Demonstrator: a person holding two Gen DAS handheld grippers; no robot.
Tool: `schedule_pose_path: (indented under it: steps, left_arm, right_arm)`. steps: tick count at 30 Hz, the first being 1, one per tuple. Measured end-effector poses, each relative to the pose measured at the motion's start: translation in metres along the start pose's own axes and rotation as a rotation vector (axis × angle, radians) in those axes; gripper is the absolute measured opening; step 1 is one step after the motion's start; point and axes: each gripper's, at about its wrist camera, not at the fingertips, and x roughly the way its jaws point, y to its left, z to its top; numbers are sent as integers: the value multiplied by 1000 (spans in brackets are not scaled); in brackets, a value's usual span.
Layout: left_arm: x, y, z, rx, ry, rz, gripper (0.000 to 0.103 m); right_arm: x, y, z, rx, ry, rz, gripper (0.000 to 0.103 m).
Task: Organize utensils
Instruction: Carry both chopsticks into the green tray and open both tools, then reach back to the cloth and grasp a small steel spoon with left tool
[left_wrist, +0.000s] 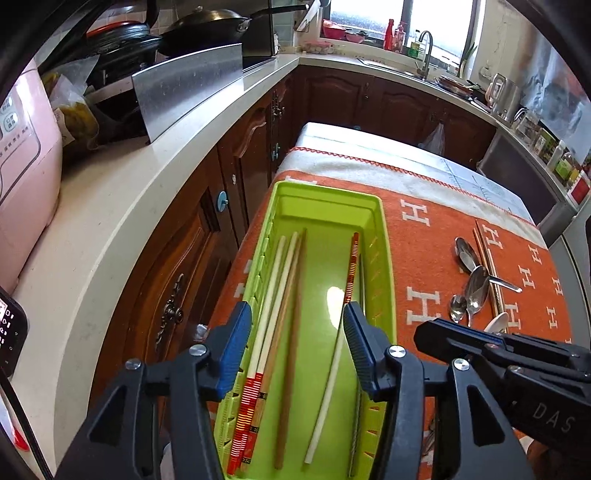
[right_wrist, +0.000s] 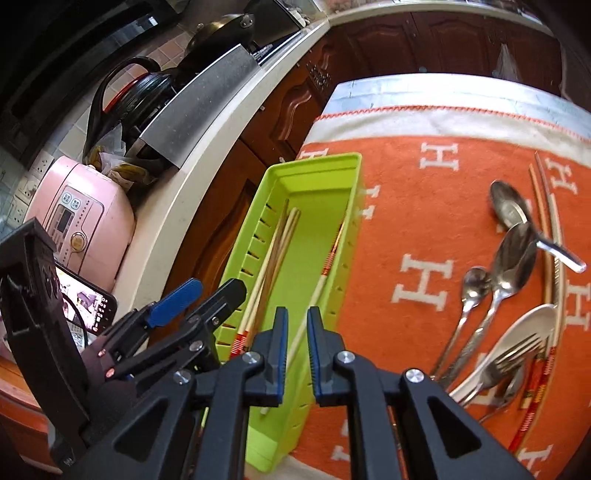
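I am looking down over a lime green utensil tray (left_wrist: 328, 206) that sits on an orange blanket (left_wrist: 436, 258) patterned with white H letters, spread over a small counter (left_wrist: 369, 134) in a kitchen.

My left gripper (left_wrist: 297, 343) hovers over the near half of the tray, its two blue-padded fingers standing well apart with nothing pressed between them. My right gripper (right_wrist: 297, 345) hangs beside it over the tray's near end, jaws almost together with a slim gap. A chopstick shows through that gap, lying on the tray floor below, and the pads do not press on it.

Inside the tray I count four chopsticks. Three lie together along the left wall: two pale chopsticks (left_wrist: 275, 280) with red-striped ends and one plain wooden chopstick (left_wrist: 293, 295). The fourth, a single pale chopstick (left_wrist: 340, 332) with a red-striped end, lies apart near the right wall.

To the right of the tray, loose on the blanket, is a pile of unsorted utensils: three metal spoons (right_wrist: 517, 258), one white plastic spoon (right_wrist: 517, 332), one metal fork (right_wrist: 513, 354), and several more chopsticks (right_wrist: 550, 229) that overlap too much for a sure count.
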Motion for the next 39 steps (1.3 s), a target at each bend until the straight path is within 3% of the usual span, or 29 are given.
schedule_pose_path:
  steps: [12, 18, 28, 39]
  left_arm:
    - [-31, -36, 4, 74, -44, -13, 68]
    - [-47, -68, 7, 119, -66, -23, 76]
    - [-54, -128, 12, 203, -65, -87, 77]
    - [-18, -158, 4, 267, 11, -126, 76]
  right_arm:
    - [-55, -12, -8, -106, -137, -65, 11]
    - [-93, -33, -17, -118, -229, -112, 21]
    - [-156, -85, -31, -111, -376, -245, 21]
    - [-156, -148, -36, 13, -362, -278, 21]
